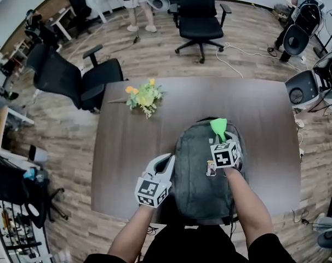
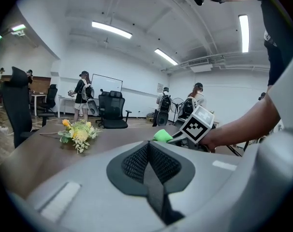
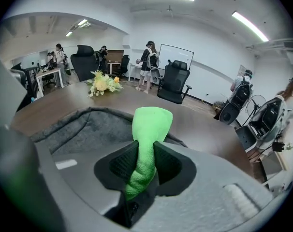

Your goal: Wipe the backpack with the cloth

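right gripper (image 1: pixel 223 141) over the backpack (image 1: pixel 203 174), clamped on the green cloth (image 3: pixel 149 139)
left gripper (image 1: pixel 165 166) closed, empty, just left of it.

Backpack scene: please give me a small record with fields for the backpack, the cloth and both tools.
backpack: grey, lying flat on table
cloth: green, clamped in right tool, over backpack's far end
right tool: shut on cloth
left tool: shut, empty, beside backpack's left edge
flowers: on table, beyond backpack
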Demonstrator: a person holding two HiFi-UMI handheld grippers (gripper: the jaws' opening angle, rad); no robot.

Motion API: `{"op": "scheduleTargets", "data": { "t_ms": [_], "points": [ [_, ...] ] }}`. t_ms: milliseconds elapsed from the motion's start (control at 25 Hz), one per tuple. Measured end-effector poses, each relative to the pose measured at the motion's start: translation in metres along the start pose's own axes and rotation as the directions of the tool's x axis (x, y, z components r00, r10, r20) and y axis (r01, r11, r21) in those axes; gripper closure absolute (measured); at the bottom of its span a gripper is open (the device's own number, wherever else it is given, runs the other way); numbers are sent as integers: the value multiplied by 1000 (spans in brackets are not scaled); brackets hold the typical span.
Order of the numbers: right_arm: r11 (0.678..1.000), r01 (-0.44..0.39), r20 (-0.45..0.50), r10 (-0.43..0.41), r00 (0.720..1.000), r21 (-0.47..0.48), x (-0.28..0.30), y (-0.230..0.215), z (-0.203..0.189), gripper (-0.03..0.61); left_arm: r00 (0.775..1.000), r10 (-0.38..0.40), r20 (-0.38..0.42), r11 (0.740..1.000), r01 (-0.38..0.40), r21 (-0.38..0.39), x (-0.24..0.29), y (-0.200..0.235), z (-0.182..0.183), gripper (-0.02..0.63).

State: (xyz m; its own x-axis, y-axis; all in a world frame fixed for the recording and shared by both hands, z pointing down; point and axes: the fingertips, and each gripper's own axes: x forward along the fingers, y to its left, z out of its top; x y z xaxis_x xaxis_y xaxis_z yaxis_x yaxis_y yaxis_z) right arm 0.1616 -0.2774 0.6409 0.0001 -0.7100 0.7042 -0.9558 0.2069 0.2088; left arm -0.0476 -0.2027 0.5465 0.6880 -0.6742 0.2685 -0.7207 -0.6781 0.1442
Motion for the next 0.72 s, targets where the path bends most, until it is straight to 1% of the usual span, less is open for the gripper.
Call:
{"op": "scheduleTargets", "data": {
  "t_ms": [120, 240, 320, 440, 600, 720],
  "points": [
    [999, 41, -11, -41, 999, -1, -13, -22, -9, 483, 1000, -16, -2, 1000, 16, 15, 3, -13, 2, 594],
    [997, 70, -11, -70, 998, 27, -23, -42, -17, 483, 1000, -27, -10, 999, 27, 22, 6, -22, 1, 594],
    [995, 84, -12, -83, 996, 50, -26, -52, -22, 483, 999, -37, -17, 999, 38, 10, 8, -24, -1, 594],
    [994, 99, -18, -98, 995, 56, -32, -63, -28, 483, 999, -44, -19, 999, 44, -17, 12, -26, -4, 594],
    [992, 91, 7, -92, 996, 90, -40, -68, -27, 483, 999, -44, -25, 999, 44, -2, 13, -27, -5, 594],
    [990, 58, 25, -62, 998, 128, -50, -65, -22, 483, 999, -36, -27, 999, 36, 4, 16, -26, -4, 594]
  ]
}}
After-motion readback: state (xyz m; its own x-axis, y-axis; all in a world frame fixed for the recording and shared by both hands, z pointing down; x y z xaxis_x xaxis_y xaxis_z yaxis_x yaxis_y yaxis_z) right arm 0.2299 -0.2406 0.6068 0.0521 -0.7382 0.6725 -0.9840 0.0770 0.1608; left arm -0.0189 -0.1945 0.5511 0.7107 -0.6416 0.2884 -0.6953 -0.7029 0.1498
